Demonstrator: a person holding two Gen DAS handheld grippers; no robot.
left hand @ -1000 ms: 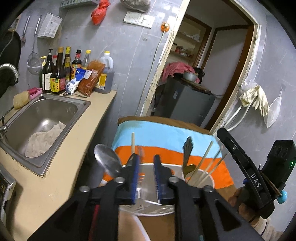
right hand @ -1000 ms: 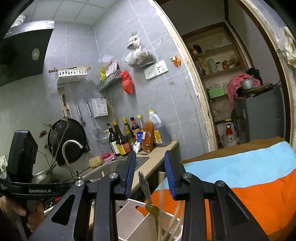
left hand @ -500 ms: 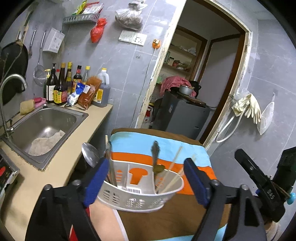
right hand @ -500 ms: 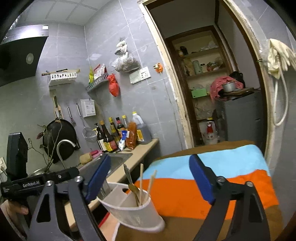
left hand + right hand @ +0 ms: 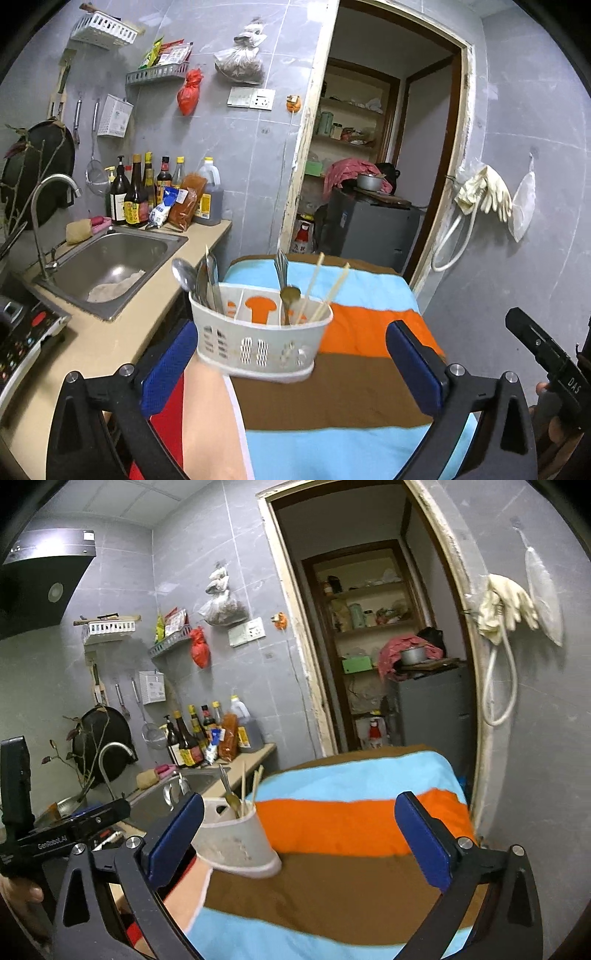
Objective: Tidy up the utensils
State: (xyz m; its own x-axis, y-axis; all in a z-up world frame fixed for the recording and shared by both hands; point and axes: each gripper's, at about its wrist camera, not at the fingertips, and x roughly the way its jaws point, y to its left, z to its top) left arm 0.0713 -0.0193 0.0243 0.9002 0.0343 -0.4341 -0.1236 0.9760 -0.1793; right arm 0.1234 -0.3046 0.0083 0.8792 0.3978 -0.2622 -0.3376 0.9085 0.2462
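Standing on a striped blue, orange and brown cloth [image 5: 369, 373], the white perforated plastic utensil caddy [image 5: 258, 332] holds metal spoons [image 5: 184, 275] in its left compartment and wooden chopsticks [image 5: 334, 286] in its right. Both the left claw [image 5: 295, 365] and right claw [image 5: 299, 834] are spread wide, gripping nothing, short of the caddy. A steel sink [image 5: 110, 258] sits in the beige counter [image 5: 92, 343] to the left.

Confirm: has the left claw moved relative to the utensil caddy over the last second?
Yes. The left claw has backed away from the utensil caddy on the striped cloth and opened wide; a second ago its fingers were nearly together right at the rim.
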